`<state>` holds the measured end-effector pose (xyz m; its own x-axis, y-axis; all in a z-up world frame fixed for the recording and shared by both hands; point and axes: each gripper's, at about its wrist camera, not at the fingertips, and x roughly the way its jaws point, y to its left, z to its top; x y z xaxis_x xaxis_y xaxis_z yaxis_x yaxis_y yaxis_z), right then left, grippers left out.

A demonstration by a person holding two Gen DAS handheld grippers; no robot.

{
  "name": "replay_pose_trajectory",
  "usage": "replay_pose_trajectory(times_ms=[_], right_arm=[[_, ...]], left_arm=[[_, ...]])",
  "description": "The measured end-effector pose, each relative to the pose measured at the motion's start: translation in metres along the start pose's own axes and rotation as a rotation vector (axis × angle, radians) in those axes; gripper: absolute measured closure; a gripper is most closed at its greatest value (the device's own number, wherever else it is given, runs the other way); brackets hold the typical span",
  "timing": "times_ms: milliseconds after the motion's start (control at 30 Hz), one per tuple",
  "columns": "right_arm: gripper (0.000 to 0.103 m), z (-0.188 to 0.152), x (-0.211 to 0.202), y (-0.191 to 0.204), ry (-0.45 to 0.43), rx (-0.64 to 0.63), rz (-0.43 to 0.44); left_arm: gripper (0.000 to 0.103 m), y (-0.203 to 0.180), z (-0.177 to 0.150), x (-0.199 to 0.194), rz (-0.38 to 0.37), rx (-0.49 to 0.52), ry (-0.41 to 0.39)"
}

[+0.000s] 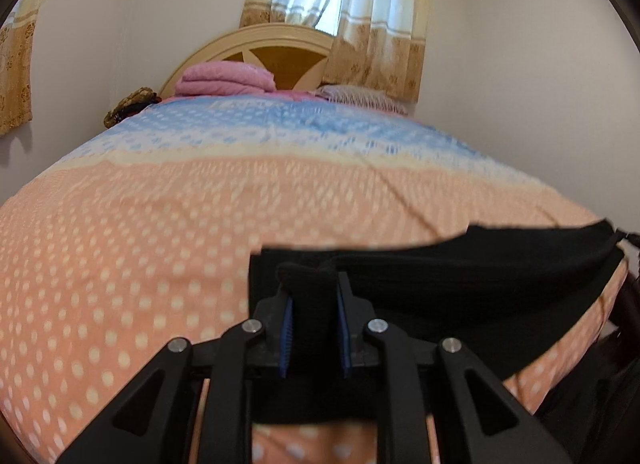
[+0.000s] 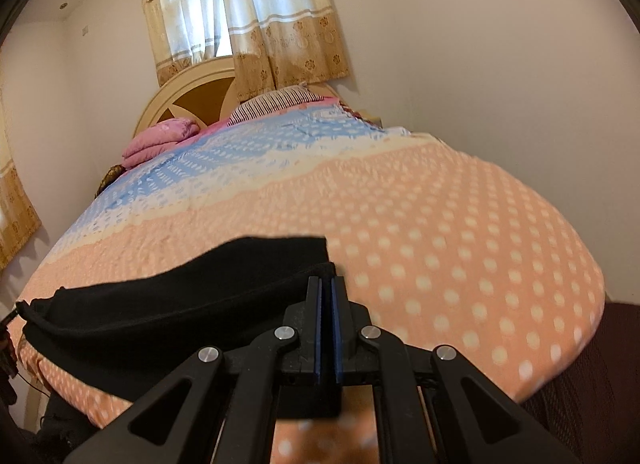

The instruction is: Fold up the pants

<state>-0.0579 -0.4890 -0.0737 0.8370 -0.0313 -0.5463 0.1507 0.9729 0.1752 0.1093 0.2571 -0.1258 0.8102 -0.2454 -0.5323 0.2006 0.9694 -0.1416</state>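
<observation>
The black pants [image 1: 460,284] lie at the near edge of the bed [image 1: 160,244], at 6 o'clock, long axis running 9 to 3. The left gripper [image 1: 316,304] clamps a bunched fold of them; the right gripper [image 2: 326,292] pinches a thin edge at their other end. Folding seems underway, with further folds likely left.

Left gripper [image 1: 314,288]: low, pointing forward and level, blue-padded fingers [image 1: 286,338] clamped on a thick bunch of the black pants [image 1: 460,280]. Right gripper [image 2: 327,288]: likewise low and forward, fingers [image 2: 317,328] pressed nearly together, pinching a thin pants edge.
</observation>
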Motion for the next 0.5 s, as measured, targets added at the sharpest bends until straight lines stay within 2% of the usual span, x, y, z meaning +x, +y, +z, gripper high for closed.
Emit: replay_pose_trajectory(times_ms=[167,233,300,367,400,467,500], right_arm=[[0.099,-0.008,-0.012,-0.001,-0.012,0.003,0.004],[0.099,-0.011,-0.015,-0.002,-0.005,-0.006,0.000],[0.099,-0.015,-0.015,-0.005,0.006,-0.004,0.006],[0.099,-0.020,-0.017,-0.012,0.031,0.005,0.036],[0.098,-0.023,-0.019,-0.013,0.041,0.001,0.040],[0.098,-0.027,-0.024,-0.014,0.050,-0.021,0.024],[0.098,-0.029,-0.028,-0.014,0.047,-0.032,0.007]], left_arm=[[0.076,-0.006,-0.010,-0.005,0.042,0.058,-0.013],[0.070,-0.010,-0.014,-0.009,0.069,0.098,-0.017],[0.047,-0.012,-0.018,-0.016,0.134,0.144,-0.028],[0.041,-0.008,-0.023,-0.025,0.158,0.172,-0.025],[0.034,-0.004,-0.026,-0.029,0.163,0.178,-0.020],[0.022,0.001,-0.033,-0.038,0.195,0.203,-0.007],[0.022,0.003,-0.037,-0.042,0.203,0.215,0.004]])
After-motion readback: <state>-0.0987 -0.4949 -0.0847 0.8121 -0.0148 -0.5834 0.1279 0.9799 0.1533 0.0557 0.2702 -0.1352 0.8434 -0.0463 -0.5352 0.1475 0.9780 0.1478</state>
